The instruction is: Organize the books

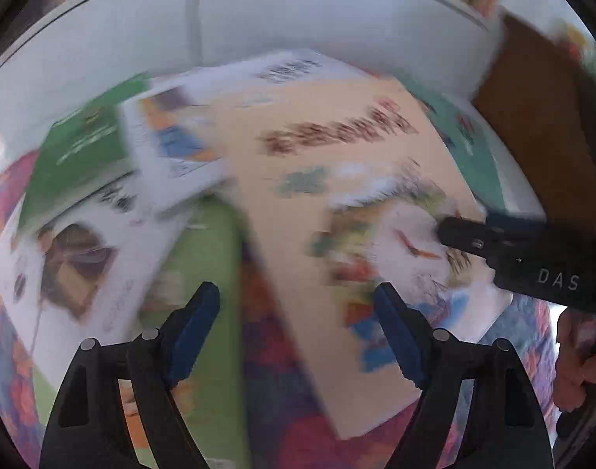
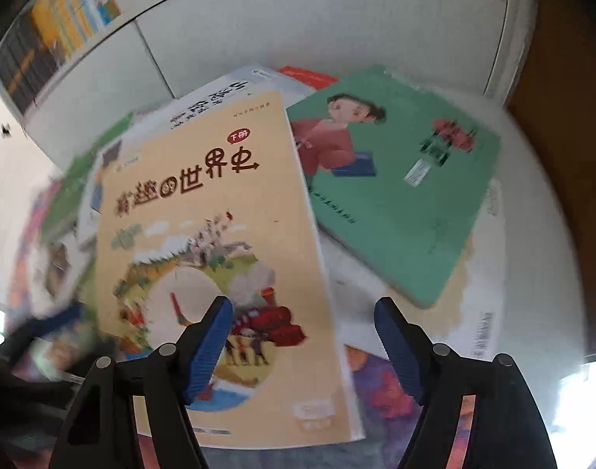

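A pile of loose books lies flat on a colourful patterned cloth [image 2: 384,387]. On top is a beige picture book [image 2: 204,215] with brown characters and a train drawing; it also shows, blurred, in the left wrist view [image 1: 337,203]. A teal-green book [image 2: 399,195] with a drawn child lies to its right. My right gripper [image 2: 304,312] is open above the beige book's right edge, with nothing pressed between its pads. My left gripper [image 1: 298,301] is open over the beige book's left edge and a light green book [image 1: 212,273]. One black finger [image 1: 466,236] of the right gripper reaches in over the beige cover.
A dark green book [image 1: 79,156] and white books [image 1: 173,144] lie at the left of the pile. A white cabinet wall [image 2: 298,19] stands behind, with upright books on a shelf [image 2: 63,11]. A brown panel [image 2: 563,117] is at the right. A hand [image 1: 575,359] holds the right gripper.
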The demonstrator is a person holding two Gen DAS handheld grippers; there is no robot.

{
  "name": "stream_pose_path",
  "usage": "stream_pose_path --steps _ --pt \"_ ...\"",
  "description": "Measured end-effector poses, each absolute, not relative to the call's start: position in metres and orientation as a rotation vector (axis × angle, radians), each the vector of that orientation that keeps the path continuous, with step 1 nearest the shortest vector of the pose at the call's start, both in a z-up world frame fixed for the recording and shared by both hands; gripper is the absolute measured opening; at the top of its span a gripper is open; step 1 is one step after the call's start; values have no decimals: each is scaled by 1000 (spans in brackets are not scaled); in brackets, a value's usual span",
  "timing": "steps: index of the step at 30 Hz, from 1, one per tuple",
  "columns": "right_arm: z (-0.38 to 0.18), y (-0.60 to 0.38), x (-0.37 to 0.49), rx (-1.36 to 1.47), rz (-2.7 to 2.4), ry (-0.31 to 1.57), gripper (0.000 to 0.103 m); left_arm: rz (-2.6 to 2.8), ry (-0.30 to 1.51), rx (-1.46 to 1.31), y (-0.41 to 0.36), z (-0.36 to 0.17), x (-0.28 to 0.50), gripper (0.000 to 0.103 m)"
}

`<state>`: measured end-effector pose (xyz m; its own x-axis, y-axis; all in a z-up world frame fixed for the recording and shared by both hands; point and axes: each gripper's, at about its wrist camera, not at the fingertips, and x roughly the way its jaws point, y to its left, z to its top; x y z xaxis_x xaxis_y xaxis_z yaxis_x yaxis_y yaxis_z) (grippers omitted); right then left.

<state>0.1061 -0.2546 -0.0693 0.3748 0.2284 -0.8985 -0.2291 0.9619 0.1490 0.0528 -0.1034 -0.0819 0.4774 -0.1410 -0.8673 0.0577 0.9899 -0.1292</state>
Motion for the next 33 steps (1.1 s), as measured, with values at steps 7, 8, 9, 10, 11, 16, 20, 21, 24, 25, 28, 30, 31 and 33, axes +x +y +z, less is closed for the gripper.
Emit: stream_pose_path --steps 7,8,9,10,11,16,20,21,24,25,28,30,31,33 --pt "-72 -231 89 -79 389 1240 88 -208 1163 -144 -108 -84 40 77" --pt "-73 -234 86 -34 414 1264 88 -204 1165 -141 -106 -83 35 77" --pt "-74 -236 80 -2 442 1282 87 -204 1171 -136 -105 -82 28 77" --pt "-73 -235 74 0 453 1281 87 -206 1178 -135 -104 -82 22 77" --pt "-72 -234 69 -8 456 1281 87 -207 1188 -134 -104 -81 14 77" --pt "-76 -218 35 -74 445 1298 87 -203 1217 -131 -95 -81 -22 77" --pt "-78 -206 1 -98 443 1303 87 -220 1220 -164 -83 -80 -57 77" --pt "-79 -205 -9 -106 451 1302 87 -217 1218 -156 -84 -80 -68 78" --pt "-84 -197 -37 -112 471 1312 87 -191 1219 -117 -85 -86 -95 79" --pt "-84 -195 -44 -112 478 1312 87 -185 1213 -116 -83 -86 -105 79" --pt "-82 -190 -72 -101 495 1312 87 -190 1205 -138 -74 -85 -136 78" --pt "-83 -187 -91 -86 502 1313 87 -189 1198 -137 -73 -87 -143 78" --pt "-84 -185 -100 -86 506 1313 87 -187 1194 -135 -70 -86 -152 78" --pt "-84 -179 -118 -99 520 1301 87 -196 1184 -128 -60 -88 -171 78"
